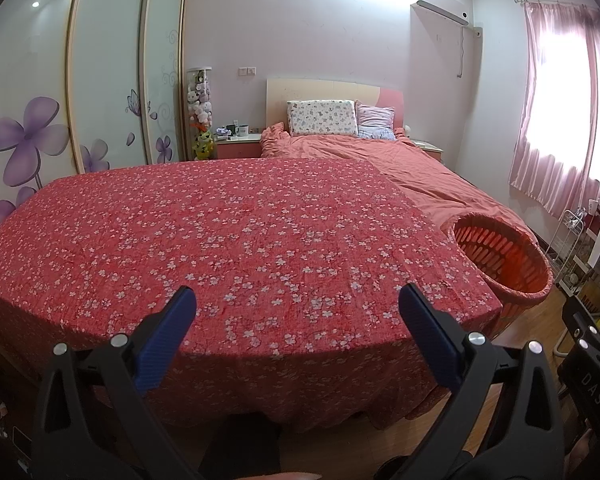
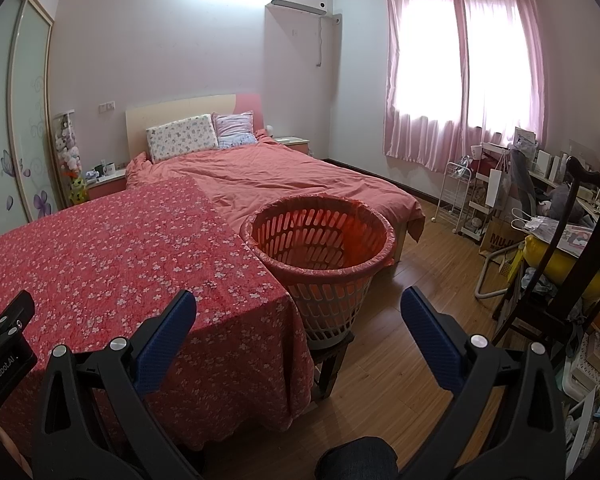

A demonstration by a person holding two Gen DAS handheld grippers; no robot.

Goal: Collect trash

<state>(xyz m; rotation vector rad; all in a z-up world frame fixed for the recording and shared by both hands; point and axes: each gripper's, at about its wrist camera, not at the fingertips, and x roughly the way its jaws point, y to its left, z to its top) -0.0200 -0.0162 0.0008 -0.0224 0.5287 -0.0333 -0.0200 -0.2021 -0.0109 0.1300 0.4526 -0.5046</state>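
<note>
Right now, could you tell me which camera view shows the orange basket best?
The right wrist view: the whole orange basket shows there, with its lined rim, slotted wall and the dark stool beneath it. The left wrist view shows only its upper part near the right edge, partly hidden behind the floral tablecloth.

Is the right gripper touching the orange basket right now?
Apart. In the right wrist view the open right gripper hangs short of the orange basket, with wood floor and tablecloth showing between its fingertips and the basket.
</note>
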